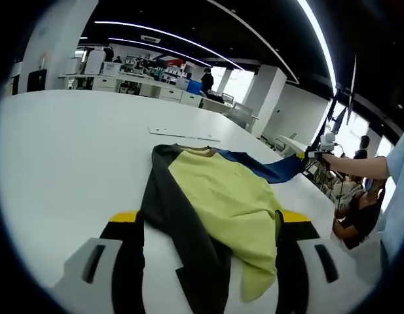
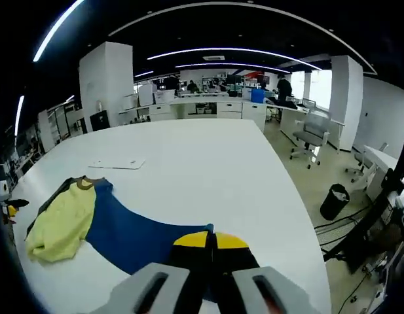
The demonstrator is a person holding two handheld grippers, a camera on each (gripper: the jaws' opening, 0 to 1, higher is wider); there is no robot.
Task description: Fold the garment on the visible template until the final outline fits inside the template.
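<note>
We see a yellow-green, dark grey and blue colour-block garment (image 1: 221,209) lying on the wide white tabletop (image 1: 71,150), partly folded: the yellow-green panel lies over the grey panel and the blue part stretches away to the right.

In the right gripper view the right gripper (image 2: 211,243) has its yellow-tipped jaws pressed together on the near edge of the blue part (image 2: 136,239). The cloth runs taut from there to the yellow-green bulk at far left (image 2: 61,226), so we judge the jaws are clamped on the garment and drawing this part out for the next fold.

In the left gripper view the left gripper (image 1: 211,268) has its jaws spread wide, one each side of the near end of the garment, with cloth lying between them. We see no pinch, so we judge it is holding nothing and is lined up to take the near hem. In this view the right gripper (image 1: 319,154) shows at the far right, at the tip of the blue part.

A thin white flat sheet (image 1: 183,135) lies beyond the collar; we cannot tell whether it is the template. No template outline is clear under the cloth.

Containers: a dark waste bin (image 2: 334,201) stands on the floor right of the tabletop; we cannot see its contents.
</note>
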